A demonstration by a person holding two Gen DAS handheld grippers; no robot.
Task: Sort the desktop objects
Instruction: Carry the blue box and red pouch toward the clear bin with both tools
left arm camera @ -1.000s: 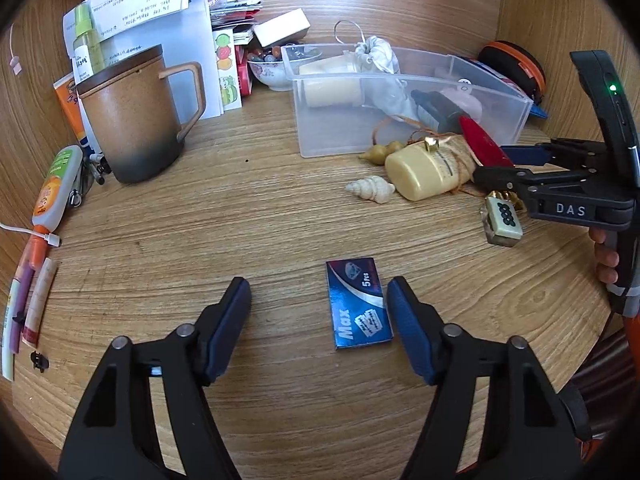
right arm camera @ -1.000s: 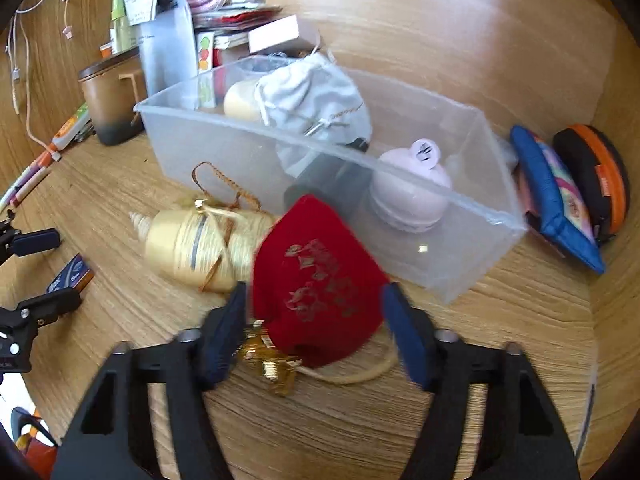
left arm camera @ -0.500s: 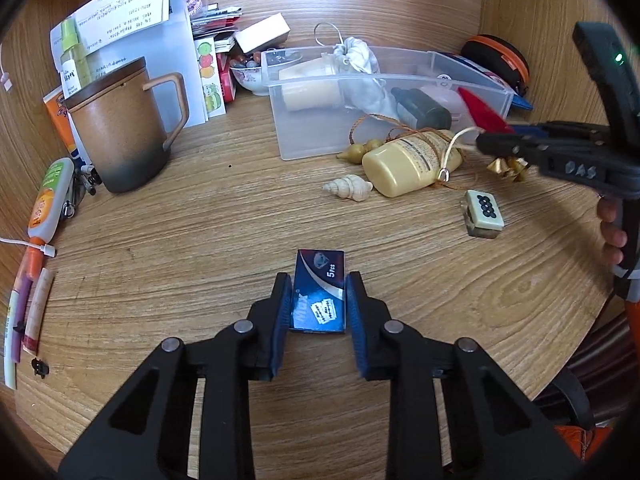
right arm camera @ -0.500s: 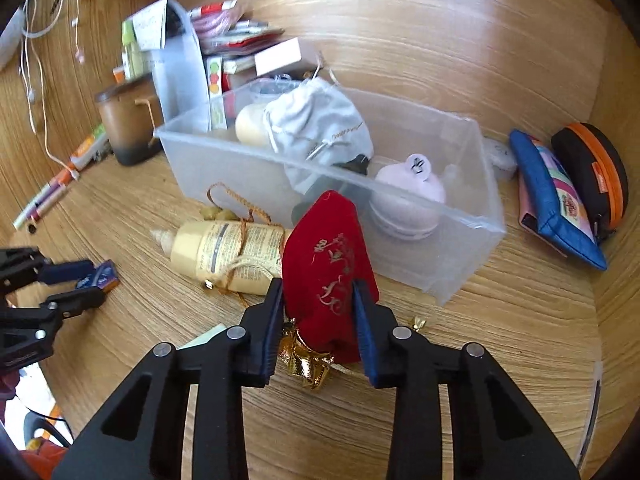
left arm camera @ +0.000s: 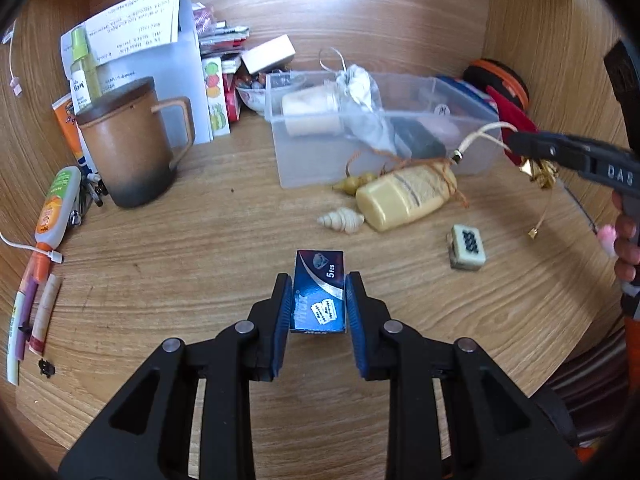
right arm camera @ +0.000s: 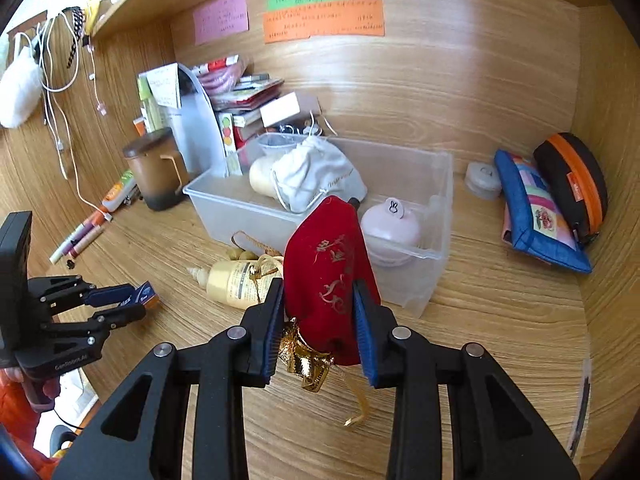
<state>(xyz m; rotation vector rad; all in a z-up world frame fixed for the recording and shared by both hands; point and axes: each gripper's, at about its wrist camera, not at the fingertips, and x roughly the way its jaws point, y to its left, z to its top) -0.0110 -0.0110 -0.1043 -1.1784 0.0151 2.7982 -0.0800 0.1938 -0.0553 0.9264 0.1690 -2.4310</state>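
Both hands loaded here: the left gripper (left arm camera: 318,304) is pinching the blue razor-blade box (left arm camera: 319,292) by its long sides, near the front of the desk (left arm camera: 200,240), while the right gripper (right arm camera: 318,320) has its pads pressed into the red velvet pouch (right arm camera: 328,276), gold tassel (right arm camera: 306,362) dangling, held up just short of the clear plastic bin (right arm camera: 436,208). Looks like the carry step. Next, the pouch needs to go forward over the bin's near wall before letting go, and the box must travel far-right past the cream bottle (left arm camera: 406,196) and seashell (left arm camera: 342,219) to reach it.
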